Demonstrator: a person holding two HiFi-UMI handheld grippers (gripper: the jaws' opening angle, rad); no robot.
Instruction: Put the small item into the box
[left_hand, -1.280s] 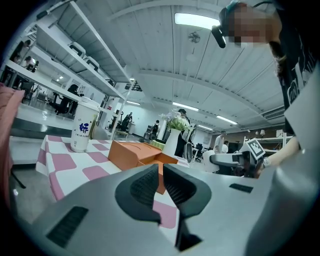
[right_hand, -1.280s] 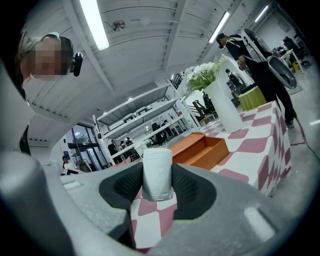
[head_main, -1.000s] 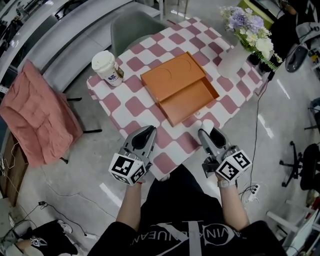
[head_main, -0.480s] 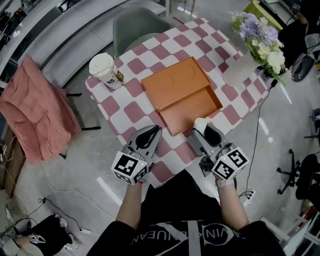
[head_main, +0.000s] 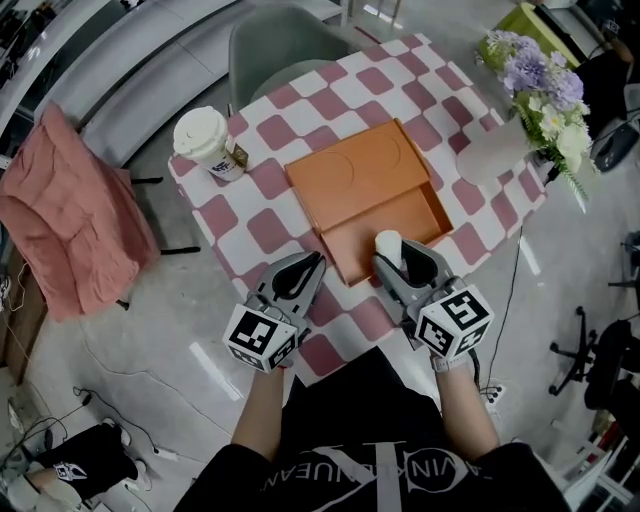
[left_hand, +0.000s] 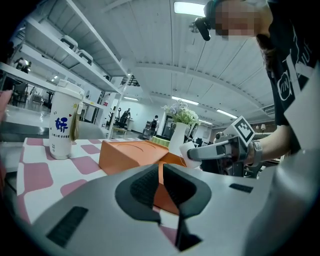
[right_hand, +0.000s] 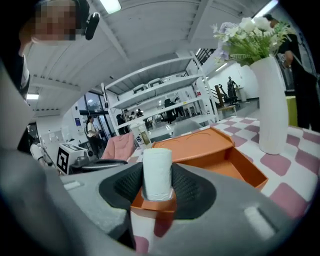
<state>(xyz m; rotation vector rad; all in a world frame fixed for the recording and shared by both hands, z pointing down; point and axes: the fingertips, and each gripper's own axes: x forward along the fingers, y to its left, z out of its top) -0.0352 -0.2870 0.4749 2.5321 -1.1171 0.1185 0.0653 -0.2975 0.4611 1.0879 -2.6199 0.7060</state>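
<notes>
The orange box (head_main: 358, 172) lies in the middle of the checked table (head_main: 250, 228), its open tray (head_main: 405, 212) pulled out towards me. My right gripper (head_main: 398, 253) is shut on a small white cylinder (head_main: 387, 243) and holds it upright just over the tray's near edge. Between the right gripper view's pads, the cylinder (right_hand: 157, 172) stands in front of the box (right_hand: 200, 145). My left gripper (head_main: 308, 264) is shut and holds nothing, hovering over the table's near edge left of the box. The left gripper view shows its closed tips (left_hand: 161, 172) before the box (left_hand: 125, 155).
A lidded paper cup (head_main: 205, 140) stands at the table's far left corner. A white vase (head_main: 488, 152) with flowers (head_main: 552, 92) is at the right. A grey chair (head_main: 280, 40) sits behind the table, and a pink cloth (head_main: 70, 220) hangs on a chair to the left.
My right gripper has carried the white cylinder forward and left, from over the table's near edge to the near edge of the box's tray. The left gripper stayed about where it was.
</notes>
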